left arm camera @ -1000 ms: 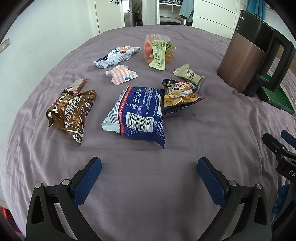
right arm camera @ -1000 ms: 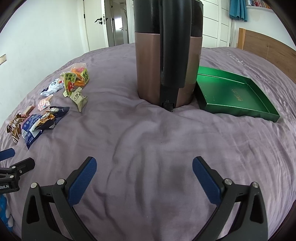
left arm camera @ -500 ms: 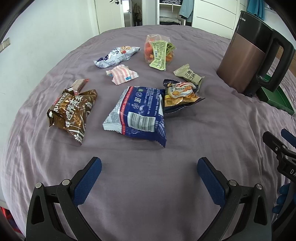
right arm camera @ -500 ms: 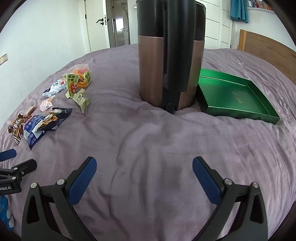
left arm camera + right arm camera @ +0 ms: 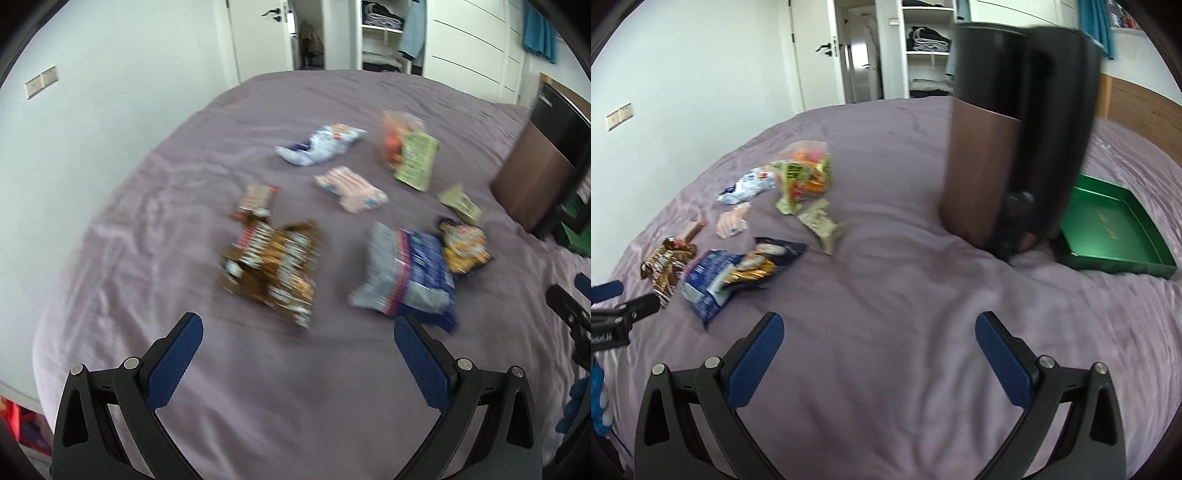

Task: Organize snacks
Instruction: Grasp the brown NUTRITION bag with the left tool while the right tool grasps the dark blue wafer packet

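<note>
Left gripper (image 5: 297, 330): jaws spread wide, nothing between them, held above bare purple bedspread (image 5: 295, 387) just near of the snacks. Right gripper (image 5: 879, 328): likewise released and empty, over bare cloth between the snacks and the kettle (image 5: 1015, 147).

Snacks lie loose on the bedspread, left of the kettle; both views are motion-blurred, print unreadable. Nearest the left gripper: brown bag (image 5: 273, 262) and blue bag (image 5: 406, 273), apart from each other. A yellow pack (image 5: 463, 247) overlaps the blue bag's right edge. A small red bar (image 5: 256, 197) touches the far end of the brown bag. Farther: pink packet (image 5: 351, 188), pale blue pouch (image 5: 319, 147), orange bag (image 5: 397, 142) with a green packet (image 5: 415, 160) lying against it, and a small olive packet (image 5: 461, 203) near the kettle.

Green tray (image 5: 1108, 229): on the bedspread at the kettle's right, empty, no snack in it. Kettle stands upright, touching or just beside the tray's near-left corner; contact cannot be determined
</note>
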`<state>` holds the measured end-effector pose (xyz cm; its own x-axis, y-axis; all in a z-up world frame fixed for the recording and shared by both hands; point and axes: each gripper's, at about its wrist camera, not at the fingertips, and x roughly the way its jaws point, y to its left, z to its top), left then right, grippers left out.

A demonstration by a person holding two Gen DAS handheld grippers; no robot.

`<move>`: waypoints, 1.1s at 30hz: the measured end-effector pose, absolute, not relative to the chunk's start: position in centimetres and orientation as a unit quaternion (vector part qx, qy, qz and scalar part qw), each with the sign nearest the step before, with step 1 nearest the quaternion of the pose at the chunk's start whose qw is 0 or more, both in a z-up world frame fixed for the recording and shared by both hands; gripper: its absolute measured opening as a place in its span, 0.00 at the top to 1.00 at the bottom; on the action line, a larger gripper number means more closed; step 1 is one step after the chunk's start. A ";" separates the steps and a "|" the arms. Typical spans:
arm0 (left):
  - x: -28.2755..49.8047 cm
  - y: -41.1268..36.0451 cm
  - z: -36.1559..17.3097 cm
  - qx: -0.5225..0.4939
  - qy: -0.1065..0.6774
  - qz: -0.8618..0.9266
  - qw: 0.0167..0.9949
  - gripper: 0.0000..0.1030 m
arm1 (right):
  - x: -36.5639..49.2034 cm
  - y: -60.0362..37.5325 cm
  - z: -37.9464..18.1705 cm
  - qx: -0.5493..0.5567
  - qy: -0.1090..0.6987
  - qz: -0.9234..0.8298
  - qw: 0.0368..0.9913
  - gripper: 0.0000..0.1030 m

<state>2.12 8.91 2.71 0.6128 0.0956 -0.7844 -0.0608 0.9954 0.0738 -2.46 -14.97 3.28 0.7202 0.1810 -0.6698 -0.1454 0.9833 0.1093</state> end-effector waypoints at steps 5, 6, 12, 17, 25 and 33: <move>3.7 11.0 2.4 0.021 0.436 0.058 0.898 0.01 | -1.1 -12.7 3.5 0.032 0.362 0.104 0.926 0.00; 4.2 11.3 2.2 0.020 0.438 0.060 0.897 0.01 | -0.8 -12.4 3.5 0.034 0.362 0.105 0.926 0.00; 5.9 12.4 1.5 0.015 0.443 0.060 0.894 0.01 | 1.2 -10.1 3.7 0.040 0.361 0.118 0.924 0.00; 7.7 12.5 0.3 0.026 0.456 0.058 0.888 0.01 | 3.1 -8.4 2.8 0.047 0.379 0.121 0.916 0.00; 9.5 12.7 -2.5 0.025 0.493 0.053 0.868 0.01 | 5.3 -7.2 0.2 0.052 0.419 0.113 0.900 0.00; 10.0 13.4 -3.2 0.007 0.503 0.042 0.863 0.01 | 5.8 -7.0 -0.9 0.056 0.427 0.128 0.893 0.00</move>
